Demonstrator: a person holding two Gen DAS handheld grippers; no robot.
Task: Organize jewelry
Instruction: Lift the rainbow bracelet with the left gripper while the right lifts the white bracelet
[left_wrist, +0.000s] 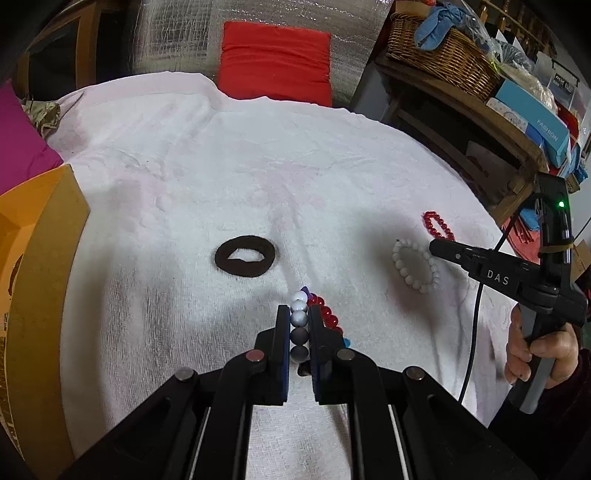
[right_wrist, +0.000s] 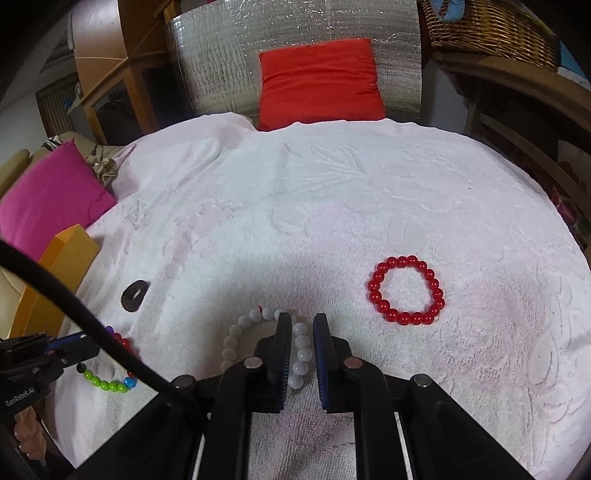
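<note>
My left gripper (left_wrist: 299, 314) is clamping the multicoloured bracelet (left_wrist: 300, 325) near the towel's (left_wrist: 184, 166) front edge. My right gripper (right_wrist: 302, 325) is hovering with jaws parted, straddling the white bracelet (right_wrist: 301, 354); the red bracelet (right_wrist: 406, 291) is lying just beside it, toward the right edge.

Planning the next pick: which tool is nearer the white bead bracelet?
Right. The right tool straddles the white bead bracelet; the left tool is off to its left, shut on the multicolored bracelet.
</note>
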